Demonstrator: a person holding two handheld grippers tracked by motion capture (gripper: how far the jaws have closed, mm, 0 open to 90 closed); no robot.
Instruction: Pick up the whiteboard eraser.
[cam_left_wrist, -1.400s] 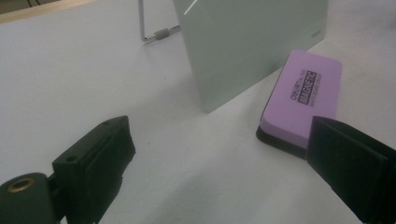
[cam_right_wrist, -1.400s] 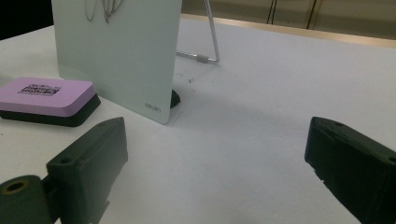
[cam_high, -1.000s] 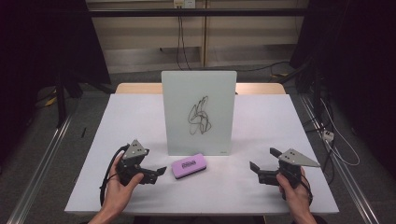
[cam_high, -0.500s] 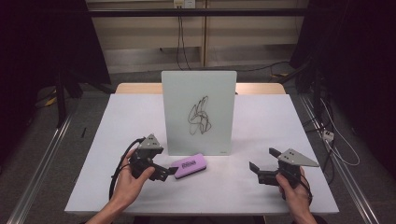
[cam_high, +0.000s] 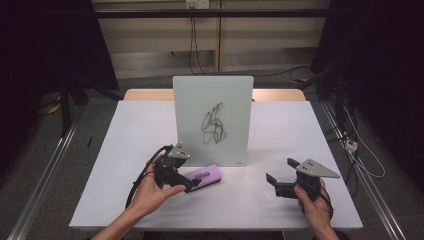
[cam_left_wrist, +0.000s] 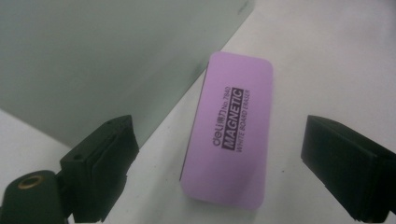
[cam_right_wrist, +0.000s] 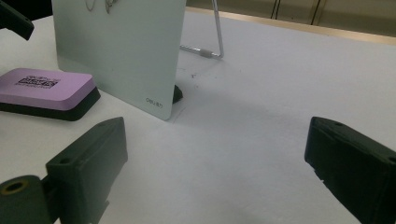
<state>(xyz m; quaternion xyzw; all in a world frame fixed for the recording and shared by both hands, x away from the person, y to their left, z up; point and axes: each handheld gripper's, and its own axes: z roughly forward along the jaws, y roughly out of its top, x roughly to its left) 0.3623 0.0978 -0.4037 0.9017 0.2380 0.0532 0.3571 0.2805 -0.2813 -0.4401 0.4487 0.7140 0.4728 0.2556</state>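
Note:
A purple whiteboard eraser (cam_high: 204, 176) (cam_left_wrist: 229, 126) (cam_right_wrist: 44, 88) lies flat on the white table (cam_high: 280, 135), just in front of an upright whiteboard (cam_high: 212, 120) (cam_left_wrist: 93, 56) (cam_right_wrist: 116, 46) that bears a black scribble. My left gripper (cam_high: 187, 184) (cam_left_wrist: 219, 140) is at the eraser's left end. Its jaws straddle the eraser and have just been closing, but a gap shows on both sides, so it is open. My right gripper (cam_high: 280, 174) (cam_right_wrist: 215, 154) rests at the front right, open, with bare table between its jaws.
A wire stand (cam_right_wrist: 212, 42) props the whiteboard from behind. The strip of a wooden table (cam_high: 277, 94) shows past the far edge. The floor drops away on both sides, with a metal rail (cam_high: 45, 170) at the left and cables (cam_high: 357, 150) at the right.
My left gripper has moved right across the table to the eraser, and its jaws now flank the eraser's left end. The right gripper has kept still.

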